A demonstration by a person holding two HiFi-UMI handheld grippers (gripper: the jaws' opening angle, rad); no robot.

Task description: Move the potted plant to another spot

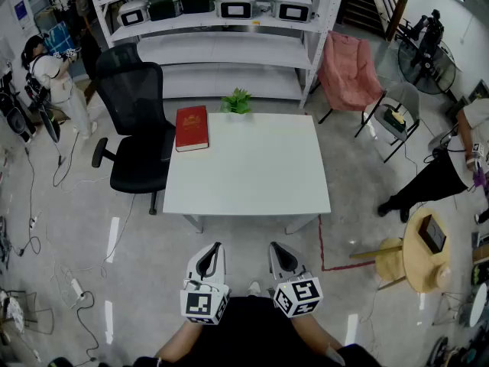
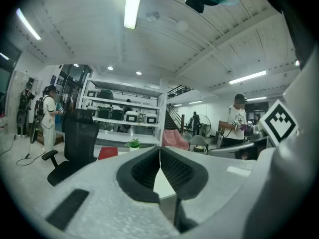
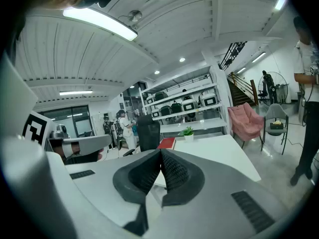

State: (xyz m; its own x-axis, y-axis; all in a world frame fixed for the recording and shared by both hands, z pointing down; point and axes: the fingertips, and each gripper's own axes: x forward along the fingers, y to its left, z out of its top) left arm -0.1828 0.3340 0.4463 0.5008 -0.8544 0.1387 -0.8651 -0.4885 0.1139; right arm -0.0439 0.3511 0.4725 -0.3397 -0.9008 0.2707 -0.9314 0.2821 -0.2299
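We are holding the left gripper (image 1: 216, 248) and right gripper (image 1: 273, 248) short of the table's (image 1: 252, 178) near edge, both clenched on nothing. The potted plant (image 1: 236, 102) is sitting at its far edge (just beside a red book (image 1: 192, 127)).

Workshop-like lab, metal shelving (image 1: 221, 52) of equipment cases (image 1: 235, 4) — floor cables (image 1: 31, 205) (taped markings (image 1: 113, 239))

The potted plant (image 1: 236, 102) stands at the far edge of the surface (image 1: 252, 170), and the book (image 1: 192, 127) lies just beside it on the left. An office chair (image 1: 137, 128) stands left of the surface, the shelves (image 1: 221, 48) behind it.
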